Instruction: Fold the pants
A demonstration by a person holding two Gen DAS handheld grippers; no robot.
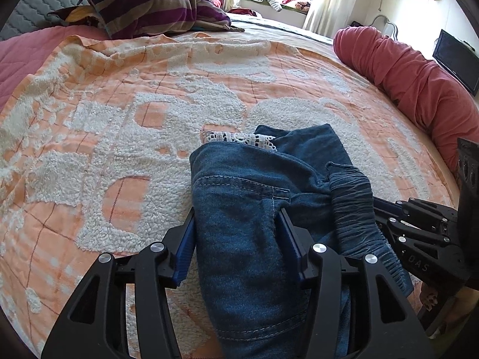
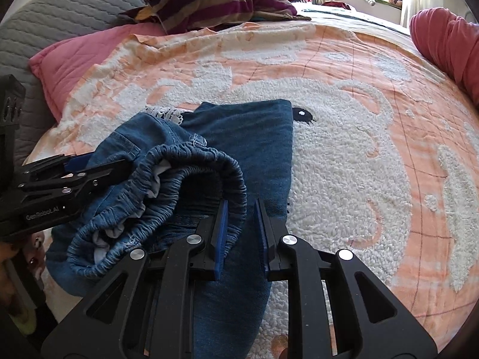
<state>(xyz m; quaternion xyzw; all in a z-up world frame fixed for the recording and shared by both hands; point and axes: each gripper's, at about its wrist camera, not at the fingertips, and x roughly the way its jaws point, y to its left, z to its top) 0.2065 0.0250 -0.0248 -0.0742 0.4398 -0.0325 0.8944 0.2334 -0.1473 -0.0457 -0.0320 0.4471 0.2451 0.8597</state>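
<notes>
The blue denim pants (image 1: 239,203) lie bunched on the orange and white bedspread (image 1: 119,104), a white lace hem (image 1: 239,139) showing at their far end. My left gripper (image 1: 238,218) is open wide, its blue pads either side of the pocket part of the pants. In the right wrist view the pants (image 2: 254,137) lie partly folded, the elastic waistband (image 2: 185,179) raised in a loop. My right gripper (image 2: 241,209) is open, its left pad touching the waistband. The left gripper also shows at the left of this view (image 2: 89,167).
A striped purple pillow (image 1: 149,3) lies at the head of the bed. A red bolster (image 1: 419,71) runs along the right edge. A pink quilt (image 2: 83,56) and grey headboard (image 2: 74,6) lie at the left. A black screen (image 1: 455,59) stands beyond the bolster.
</notes>
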